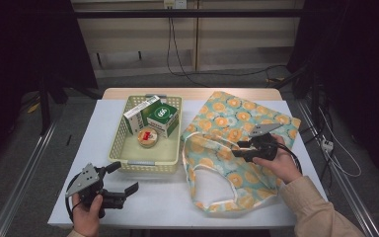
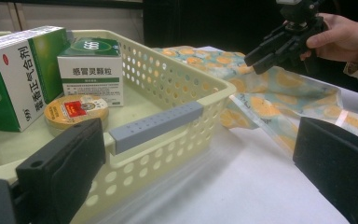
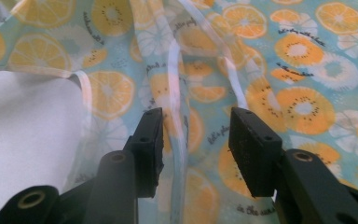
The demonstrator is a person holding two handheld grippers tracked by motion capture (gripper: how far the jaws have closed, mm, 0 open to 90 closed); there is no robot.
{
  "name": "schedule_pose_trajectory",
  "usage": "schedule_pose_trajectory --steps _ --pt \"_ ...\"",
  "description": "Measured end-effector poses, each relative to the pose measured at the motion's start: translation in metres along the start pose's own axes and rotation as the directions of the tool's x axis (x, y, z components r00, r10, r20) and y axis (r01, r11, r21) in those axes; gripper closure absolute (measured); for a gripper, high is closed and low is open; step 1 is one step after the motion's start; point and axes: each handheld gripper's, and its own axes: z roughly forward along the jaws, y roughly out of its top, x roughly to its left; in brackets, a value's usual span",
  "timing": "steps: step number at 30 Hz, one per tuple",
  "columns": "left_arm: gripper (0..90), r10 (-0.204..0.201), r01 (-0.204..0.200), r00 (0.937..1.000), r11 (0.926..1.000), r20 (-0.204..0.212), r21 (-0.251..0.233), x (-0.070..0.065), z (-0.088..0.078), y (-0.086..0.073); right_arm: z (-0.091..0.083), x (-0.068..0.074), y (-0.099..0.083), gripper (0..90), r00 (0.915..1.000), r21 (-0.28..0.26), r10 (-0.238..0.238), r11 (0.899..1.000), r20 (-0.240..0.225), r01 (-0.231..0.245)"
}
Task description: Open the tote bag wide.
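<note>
A: The right claw (image 1: 239, 148) hung over the fruit-print bag (image 1: 227, 123) in the high view, jaws partly apart with nothing in them. The left claw (image 1: 121, 180) rested near the front edge of the tabletop (image 1: 79, 148), spread wide and empty, just in front of the yellow basket (image 1: 148, 159).

B: And where did the bag lie?

A: Flat on the right half of the tabletop, just beside the basket, its white handle loop (image 1: 205, 170) spilling toward the person.

B: What did the left gripper view add?

A: Its own jaws stood far apart at the bottom corners. Past them sat the basket (image 2: 186, 84) with its grey handle (image 2: 156, 126), holding two green-and-white boxes (image 2: 91, 72) and a small round tin (image 2: 77, 111). Farther off, the right claw (image 2: 261, 58) hovered above the bag (image 2: 270, 98).

B: And the right gripper view?

A: The right claw (image 3: 196, 140) sat half open over the cloth (image 3: 284, 84), a white strap (image 3: 179, 154) running between the jaws without either pad pressing on it.

B: How would that bag handle?

A: Probably light, limp and thin, likely to fold and slide on the smooth tabletop. The strap or the hemmed mouth looked the best place to pinch; flat cloth would give the pads little to bite.
</note>
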Motion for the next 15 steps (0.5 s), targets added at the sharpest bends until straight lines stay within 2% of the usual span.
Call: schedule_pose_trajectory --steps 6,10,13,15 --pt "2.1 -0.002 0.002 1.0 1.0 0.003 0.001 0.0 0.001 0.0 0.005 0.011 0.005 58.3 0.9992 0.008 -0.031 0.999 -0.027 0.031" --pt "2.1 0.0 0.0 1.0 1.0 0.002 0.002 -0.001 0.001 0.0 0.014 0.011 0.003 70.8 0.9984 0.05 -0.032 0.998 -0.046 0.034" --pt "2.1 0.0 0.0 1.0 1.0 0.002 0.001 -0.001 0.001 0.0 0.02 0.008 0.001 83.2 0.9983 0.057 -0.016 0.998 -0.057 0.019" --pt "2.1 -0.002 0.002 1.0 1.0 0.001 0.001 0.0 0.001 0.0 0.023 0.007 0.001 88.4 0.9979 0.052 -0.009 0.999 -0.064 0.012"
